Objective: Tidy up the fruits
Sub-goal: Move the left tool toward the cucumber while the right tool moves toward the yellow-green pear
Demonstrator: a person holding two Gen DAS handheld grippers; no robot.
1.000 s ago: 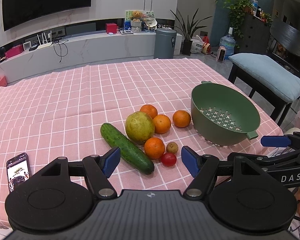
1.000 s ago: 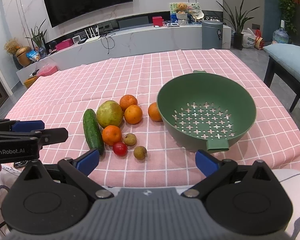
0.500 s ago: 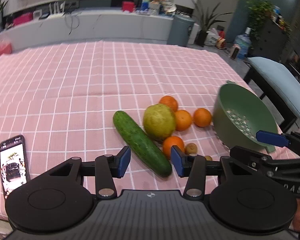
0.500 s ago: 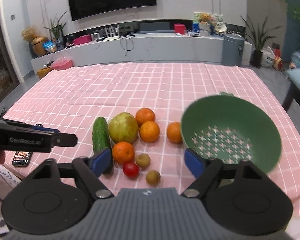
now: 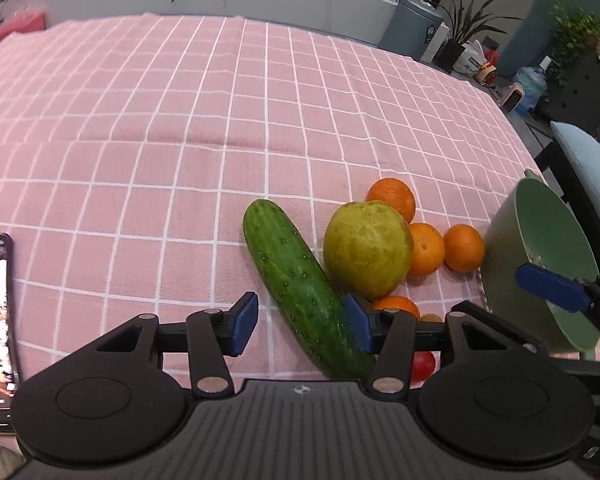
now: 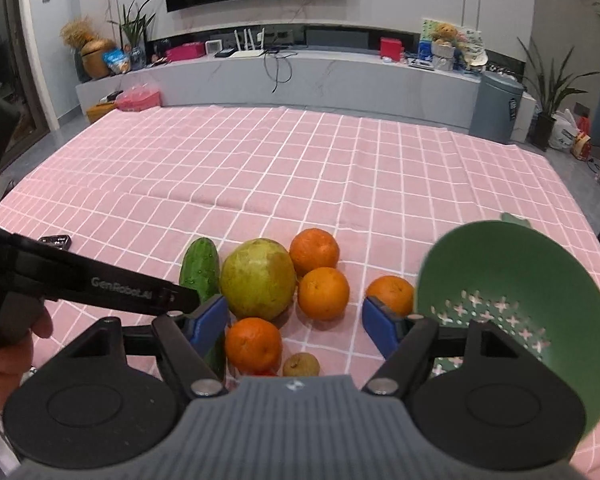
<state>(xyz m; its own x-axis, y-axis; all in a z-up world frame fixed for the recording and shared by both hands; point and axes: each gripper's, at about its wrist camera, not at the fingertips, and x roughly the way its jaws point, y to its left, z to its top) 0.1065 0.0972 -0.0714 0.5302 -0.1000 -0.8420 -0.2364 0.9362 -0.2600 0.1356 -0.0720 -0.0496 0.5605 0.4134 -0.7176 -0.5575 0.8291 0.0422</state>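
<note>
Left tool (image 5: 298, 328) agape, just reopened, straddling cucumber (image 5: 300, 288) beside pear (image 5: 367, 249), pads clear (pre-grasp). Right tool (image 6: 294, 326) agape, narrowing, empty; colander (image 6: 540, 276) right of pear awaits fruit.

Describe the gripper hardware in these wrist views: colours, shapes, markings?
Both match: the left gripper and right gripper have black linkage fingers with silver pivot pins, blue pads, two round black discs and a ribbed grey body with a small emblem. White "GenRobot.AI" lettering runs along the left one's arm. No cables visible.
</note>
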